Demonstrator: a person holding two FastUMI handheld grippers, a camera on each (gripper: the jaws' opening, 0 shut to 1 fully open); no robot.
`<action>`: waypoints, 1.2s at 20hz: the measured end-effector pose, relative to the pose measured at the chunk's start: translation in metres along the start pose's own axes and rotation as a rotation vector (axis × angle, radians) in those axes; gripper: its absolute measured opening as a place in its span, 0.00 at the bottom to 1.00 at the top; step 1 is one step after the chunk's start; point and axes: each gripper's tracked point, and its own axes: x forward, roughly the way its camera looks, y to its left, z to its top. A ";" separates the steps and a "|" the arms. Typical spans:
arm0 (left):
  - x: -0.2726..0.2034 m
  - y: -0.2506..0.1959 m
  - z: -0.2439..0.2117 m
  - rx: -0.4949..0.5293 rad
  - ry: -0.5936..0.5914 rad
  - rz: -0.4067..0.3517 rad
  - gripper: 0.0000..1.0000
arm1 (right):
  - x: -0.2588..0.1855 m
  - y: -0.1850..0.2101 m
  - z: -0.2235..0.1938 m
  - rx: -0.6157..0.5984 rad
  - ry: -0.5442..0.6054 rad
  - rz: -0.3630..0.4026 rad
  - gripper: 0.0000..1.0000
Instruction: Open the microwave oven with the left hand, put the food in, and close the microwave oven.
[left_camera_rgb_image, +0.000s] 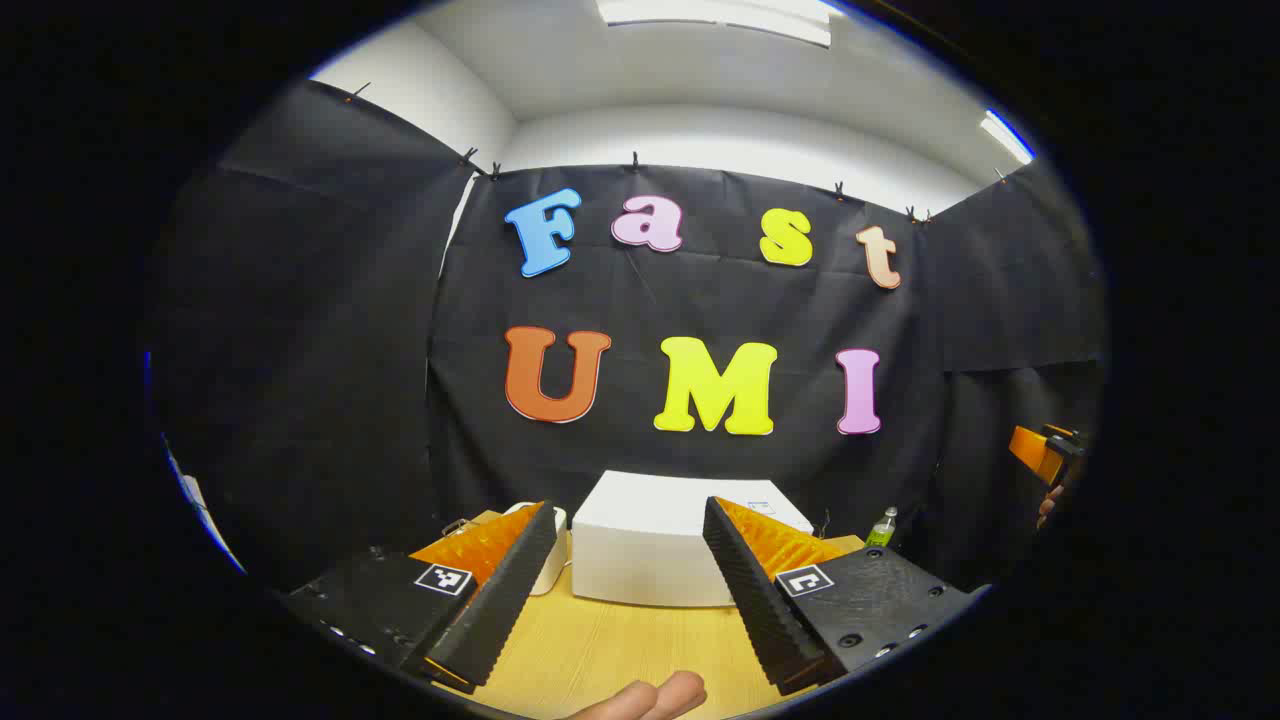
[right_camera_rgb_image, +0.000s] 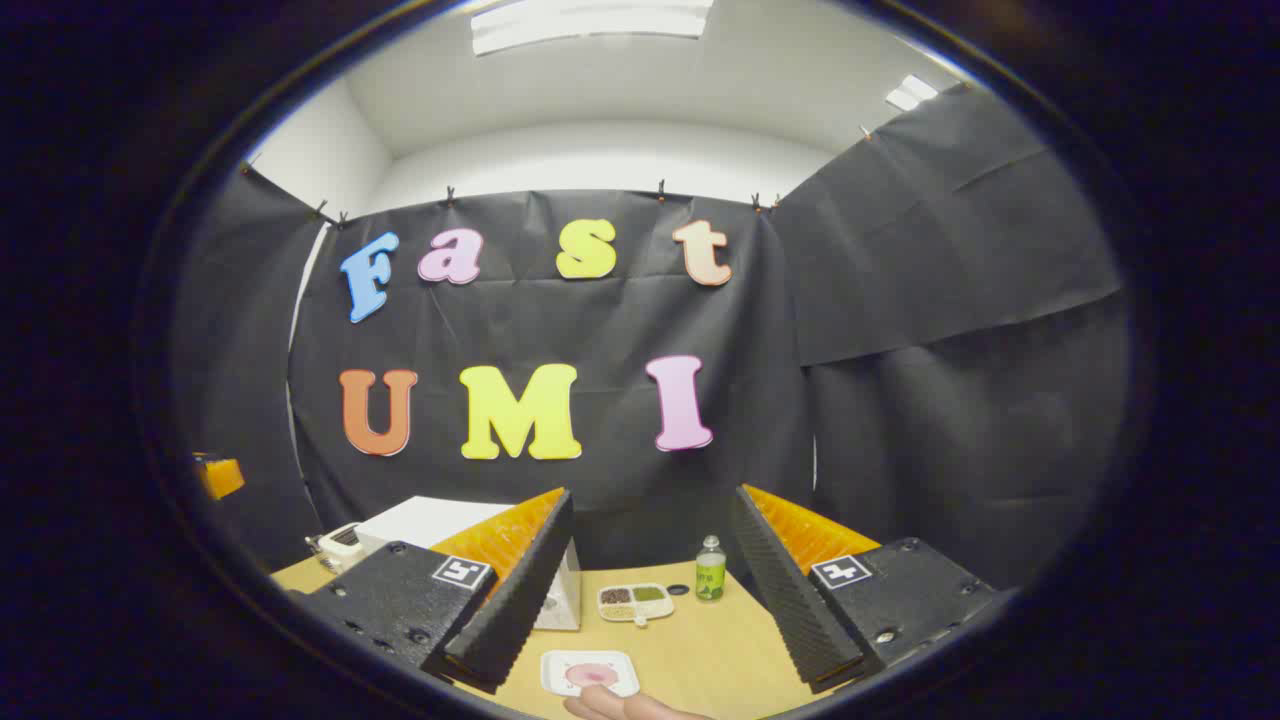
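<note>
Left gripper view: left hand-held gripper (left_camera_rgb_image: 630, 590) is held wide open and empty, microwave oven (left_camera_rgb_image: 660, 540) sat closed on the bench (left_camera_rgb_image: 600, 650).

Right gripper view: right hand-held gripper (right_camera_rgb_image: 650, 600) is also spread, nothing grasped; food plate (right_camera_rgb_image: 590, 672) could easily get knocked.

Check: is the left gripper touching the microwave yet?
Apart. In the left gripper view, the left gripper is open and held up, with bare wooden table showing between its fingertips and the white microwave farther back.
</note>
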 end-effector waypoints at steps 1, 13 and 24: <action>-0.001 -0.001 0.003 -0.002 -0.001 0.000 0.94 | -0.003 0.003 0.000 0.005 0.001 0.011 1.00; -0.004 -0.015 0.001 -0.010 -0.003 -0.046 0.82 | -0.003 0.010 -0.018 0.041 0.057 0.089 0.94; 0.054 -0.066 -0.061 -0.023 0.046 -0.115 0.94 | 0.000 0.001 -0.028 0.040 0.043 0.102 0.94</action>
